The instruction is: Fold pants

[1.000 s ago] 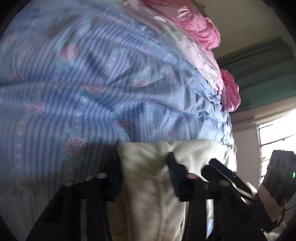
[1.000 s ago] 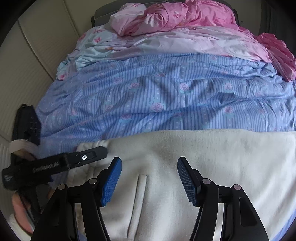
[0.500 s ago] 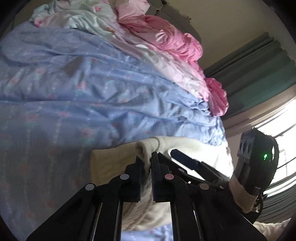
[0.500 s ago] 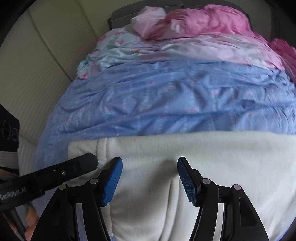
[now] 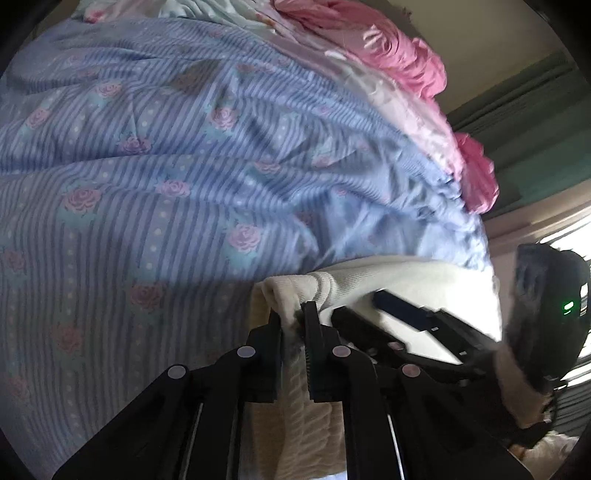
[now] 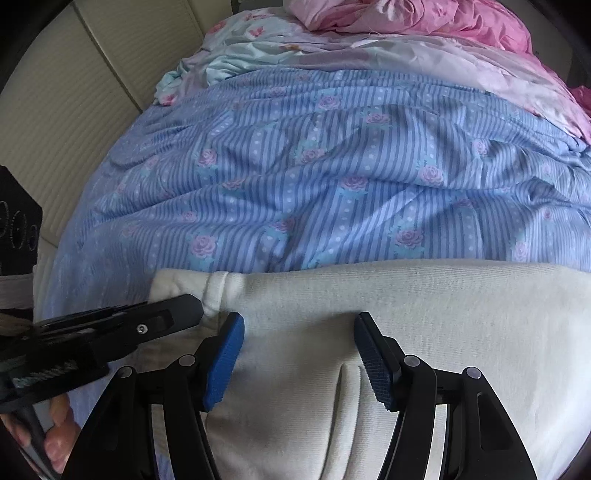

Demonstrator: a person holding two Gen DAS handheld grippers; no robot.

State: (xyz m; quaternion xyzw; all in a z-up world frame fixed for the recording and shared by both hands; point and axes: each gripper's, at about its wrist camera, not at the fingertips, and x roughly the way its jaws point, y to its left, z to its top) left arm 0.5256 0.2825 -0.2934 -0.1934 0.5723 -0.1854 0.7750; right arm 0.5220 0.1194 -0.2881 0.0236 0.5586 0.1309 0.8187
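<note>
Cream-white pants [image 6: 388,314] lie flat on the blue striped bedspread [image 6: 332,177], their ribbed end at the left. My left gripper [image 5: 293,321] is shut on that ribbed end [image 5: 295,288] and pinches a fold of it; it also shows in the right wrist view [image 6: 177,314] at the pants' left corner. My right gripper [image 6: 299,332] is open, its blue pads [image 6: 225,354] spread just above the pants' cloth, empty. It shows in the left wrist view [image 5: 399,310] just right of the left gripper.
The bedspread [image 5: 184,166] with pink roses covers the bed beyond the pants. Crumpled pink bedding [image 6: 424,18] is piled at the far end. A cream ribbed wall [image 6: 74,110] runs along the bed's left side. Green curtains [image 5: 535,147] and a bright window are at the right.
My left gripper closed from open onto the pants' ribbed end and still holds it. The right gripper stayed open over the pants, and both views shifted slightly.
</note>
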